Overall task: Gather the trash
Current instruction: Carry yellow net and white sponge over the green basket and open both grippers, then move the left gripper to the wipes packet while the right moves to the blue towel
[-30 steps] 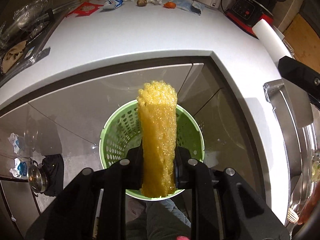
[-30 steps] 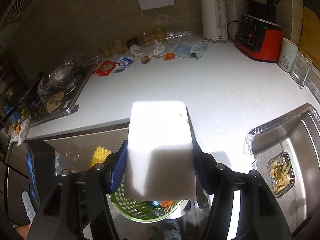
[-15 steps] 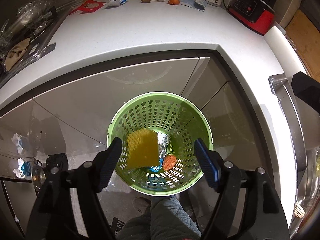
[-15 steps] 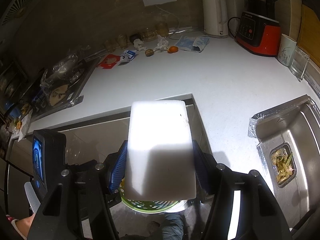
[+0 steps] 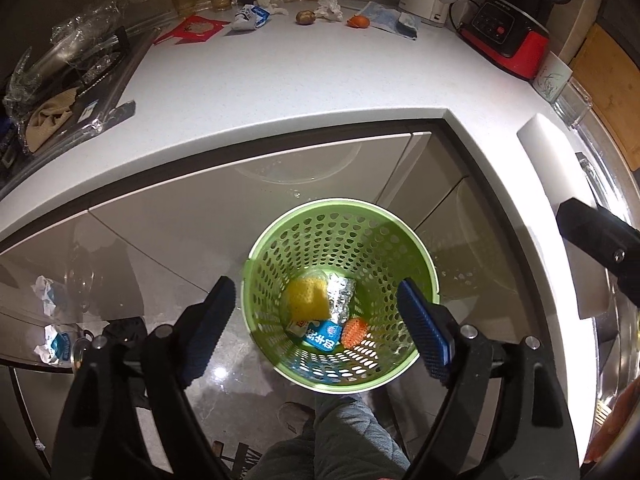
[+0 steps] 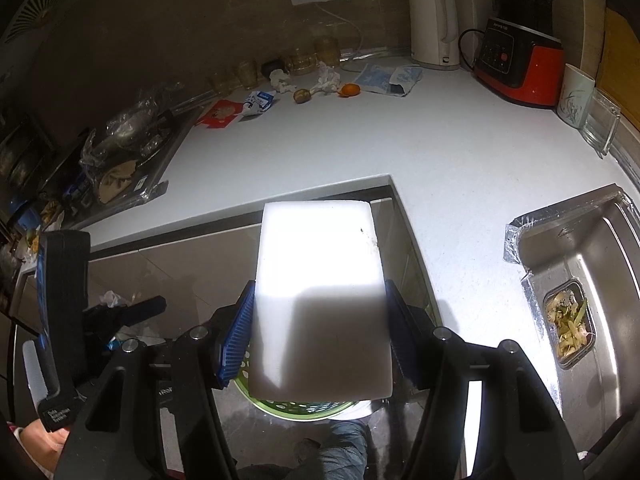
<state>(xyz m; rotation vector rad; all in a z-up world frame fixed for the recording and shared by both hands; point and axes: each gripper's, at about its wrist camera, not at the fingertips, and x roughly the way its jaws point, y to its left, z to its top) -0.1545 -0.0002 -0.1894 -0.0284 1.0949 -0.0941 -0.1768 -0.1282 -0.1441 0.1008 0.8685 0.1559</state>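
Left gripper [image 5: 316,316]: jaws opening, nothing between the pads, hanging above the green perforated basket [image 5: 340,236] on the floor by the cabinet fronts. Inside the basket: yellow sponge [image 5: 307,300], crumpled foil [image 5: 341,296], blue-white carton [image 5: 323,334], small orange scrubber [image 5: 355,331], all touching at the bottom.

Right gripper [image 6: 318,336]: clamped on a white foam block [image 6: 320,288], one pad on each side face, block standing up past the fingertips. It sits over the same basket, whose rim peeks out just under the block in the right wrist view. From the left wrist view the block shows at the right edge, over the countertop [image 5: 320,76] edge.

More trash along the back of the counter: red wrapper [image 6: 220,114], milk carton [image 6: 260,102], crumpled tissues [image 6: 326,78], a brownish round fruit [image 6: 302,95], an orange one [image 6: 350,89], blue-white pouch [image 6: 388,76]. Behind them: white kettle [image 6: 434,28], red-black blender [image 6: 518,68]. Sink [image 6: 588,264] at right, scraps in its strainer [image 6: 570,326].
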